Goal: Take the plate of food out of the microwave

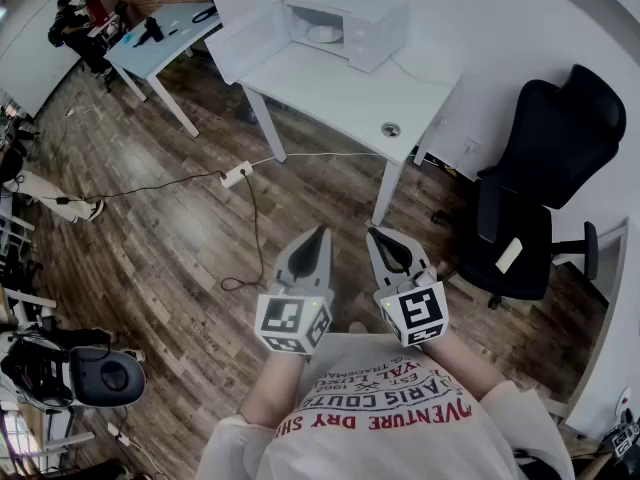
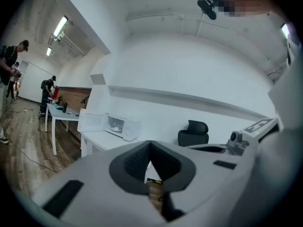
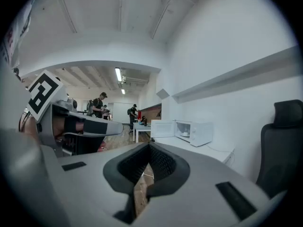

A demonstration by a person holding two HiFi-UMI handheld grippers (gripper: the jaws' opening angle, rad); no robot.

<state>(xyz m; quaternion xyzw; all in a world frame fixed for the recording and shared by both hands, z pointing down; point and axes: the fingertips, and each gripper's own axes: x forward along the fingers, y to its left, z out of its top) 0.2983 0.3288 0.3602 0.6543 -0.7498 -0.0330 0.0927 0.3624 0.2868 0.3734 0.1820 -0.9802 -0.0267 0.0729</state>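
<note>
Open-plan office: white desks (image 1: 340, 88), black swivel chair (image 1: 540, 188), wood-plank floor (image 1: 170, 238).

A dark wood-plank floor (image 1: 150, 258) runs through a long room with plain white walls (image 1: 480, 18). A white bench (image 1: 340, 93) stands against the wall, with a black office chair (image 1: 545, 168) near one end. A white power strip (image 1: 236, 175) lies on the floor with its cable, near the bench legs. Farther off stands a pale table (image 1: 160, 33). Tube lights (image 2: 60, 26) glow on the ceiling, and a ledge (image 2: 189, 99) runs along the wall.

plate (image 1: 323, 34) in microwave (image 1: 372, 16) tiny, contents unreadable; chair (image 3: 284, 143) cut off
</note>
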